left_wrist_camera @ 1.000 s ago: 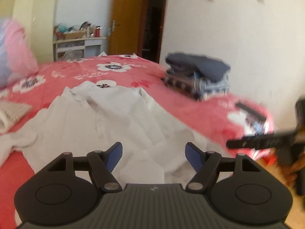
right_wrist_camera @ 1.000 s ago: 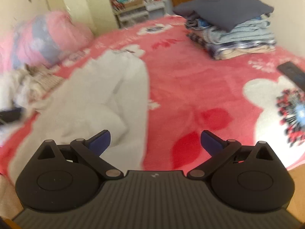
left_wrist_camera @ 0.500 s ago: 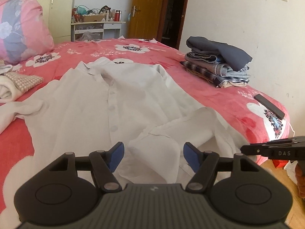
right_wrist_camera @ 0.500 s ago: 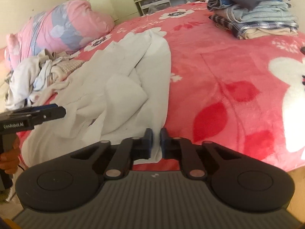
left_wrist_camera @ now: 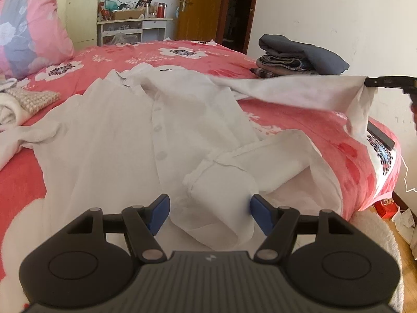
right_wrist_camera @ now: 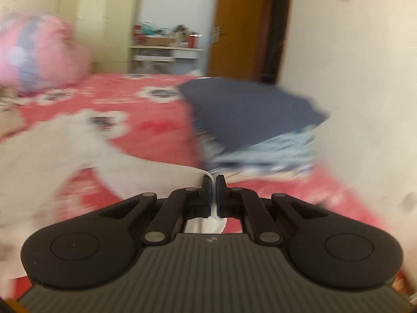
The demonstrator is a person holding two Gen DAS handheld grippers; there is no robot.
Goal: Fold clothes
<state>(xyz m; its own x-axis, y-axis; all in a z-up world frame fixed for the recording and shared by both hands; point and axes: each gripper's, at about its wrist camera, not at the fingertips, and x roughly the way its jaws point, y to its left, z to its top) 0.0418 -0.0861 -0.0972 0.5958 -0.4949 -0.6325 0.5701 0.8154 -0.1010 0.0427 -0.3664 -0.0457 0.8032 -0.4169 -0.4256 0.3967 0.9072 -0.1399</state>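
**Shirt spread on the bed, one sleeve lifted to the right**

The shirt (left_wrist_camera: pixel 109 140) is laid across the bed (left_wrist_camera: pixel 325 127), collar toward the far side. A stack of folded clothes (left_wrist_camera: pixel 299 57) is placed behind it to the right, a pillow (left_wrist_camera: pixel 23 41) at far left. The left claw (left_wrist_camera: pixel 207 212) is held before the hem; a sleeve is stretched rightward to the right claw (right_wrist_camera: pixel 213 195).

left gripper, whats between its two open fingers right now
In the left wrist view, a folded white cuff of the shirt lies between the open fingers of the left gripper.
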